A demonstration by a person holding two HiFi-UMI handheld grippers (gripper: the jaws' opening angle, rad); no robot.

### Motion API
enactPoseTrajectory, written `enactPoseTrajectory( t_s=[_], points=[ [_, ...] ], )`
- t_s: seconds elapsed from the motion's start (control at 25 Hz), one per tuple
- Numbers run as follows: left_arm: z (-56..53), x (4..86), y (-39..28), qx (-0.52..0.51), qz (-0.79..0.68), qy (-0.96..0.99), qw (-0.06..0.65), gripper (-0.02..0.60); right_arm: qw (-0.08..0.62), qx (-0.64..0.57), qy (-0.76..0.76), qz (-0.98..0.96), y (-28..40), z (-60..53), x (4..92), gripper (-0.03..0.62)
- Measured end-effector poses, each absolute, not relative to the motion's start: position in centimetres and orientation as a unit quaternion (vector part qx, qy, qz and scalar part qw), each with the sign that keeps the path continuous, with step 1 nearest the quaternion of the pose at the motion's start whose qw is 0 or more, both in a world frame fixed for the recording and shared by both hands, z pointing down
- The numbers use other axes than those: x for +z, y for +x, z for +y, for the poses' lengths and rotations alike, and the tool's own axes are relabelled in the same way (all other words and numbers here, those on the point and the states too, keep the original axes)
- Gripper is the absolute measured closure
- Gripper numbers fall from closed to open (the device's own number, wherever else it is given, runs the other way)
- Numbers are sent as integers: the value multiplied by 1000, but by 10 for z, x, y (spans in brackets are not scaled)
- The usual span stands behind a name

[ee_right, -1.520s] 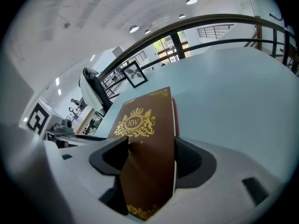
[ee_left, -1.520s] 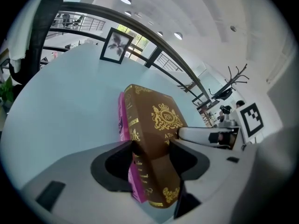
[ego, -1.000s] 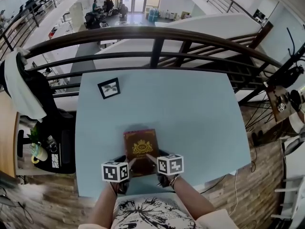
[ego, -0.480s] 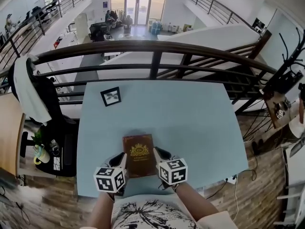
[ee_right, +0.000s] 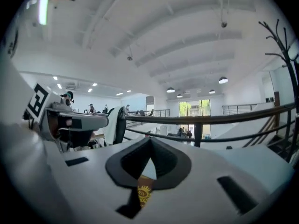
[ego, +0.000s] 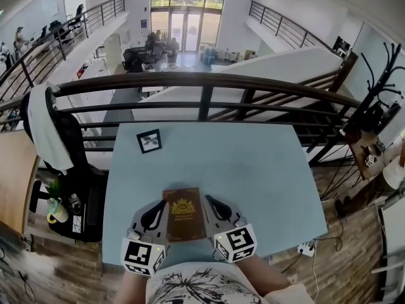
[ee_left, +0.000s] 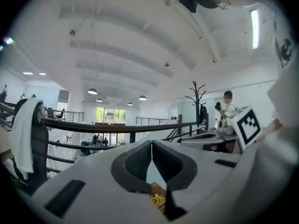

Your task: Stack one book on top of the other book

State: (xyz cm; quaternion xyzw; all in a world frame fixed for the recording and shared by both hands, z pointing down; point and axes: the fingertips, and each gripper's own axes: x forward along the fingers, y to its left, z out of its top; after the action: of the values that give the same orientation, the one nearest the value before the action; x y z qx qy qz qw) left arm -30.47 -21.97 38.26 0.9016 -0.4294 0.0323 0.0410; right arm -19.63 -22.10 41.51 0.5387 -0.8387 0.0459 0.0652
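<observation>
A brown book (ego: 185, 214) with a gold emblem lies flat near the front edge of the light blue table (ego: 253, 170). Whether a second book lies under it I cannot tell. My left gripper (ego: 155, 213) hangs above the table at the book's left side, my right gripper (ego: 216, 208) at its right side. Both are shut and hold nothing. In the left gripper view the jaws (ee_left: 152, 143) meet at their tips, and the book (ee_left: 158, 200) shows below them. The right gripper (ee_right: 150, 139) looks the same, with the book (ee_right: 144, 192) beneath it.
A small black-framed picture (ego: 149, 140) lies at the table's back left. A dark railing (ego: 202, 81) runs behind the table. At the left stands a chair with a white garment (ego: 44, 128), at the right a coat stand (ego: 373, 100).
Both grippers stood open at the book's near corners. They have since shut and risen towards the camera, one on each side of the book. The book has stayed on the table.
</observation>
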Motion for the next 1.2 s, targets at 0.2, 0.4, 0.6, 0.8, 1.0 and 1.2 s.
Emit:
enactPoseTrajectory(
  t_s=[0.2,0.4,0.6,0.8,1.0,1.2],
  points=[
    [-212,346,-314,-2,-446,895,-5,568,44,-27,535,-843,-194,-206,385,601],
    [-214,349,-311,7,-454,891,3,568,31,-23,528,-849,-189,-202,379,602],
    [-211,356,-299,17,-445,895,14,568,38,-12,522,-852,-190,-201,387,602],
    [-210,359,-294,21,-441,897,19,568,29,-16,530,-848,-185,-201,382,602],
    [-210,364,-288,23,-438,898,27,568,31,-18,531,-846,-182,-202,382,602],
    [-215,366,-284,25,-438,898,29,568,29,-11,534,-845,-176,-208,384,602]
  ],
)
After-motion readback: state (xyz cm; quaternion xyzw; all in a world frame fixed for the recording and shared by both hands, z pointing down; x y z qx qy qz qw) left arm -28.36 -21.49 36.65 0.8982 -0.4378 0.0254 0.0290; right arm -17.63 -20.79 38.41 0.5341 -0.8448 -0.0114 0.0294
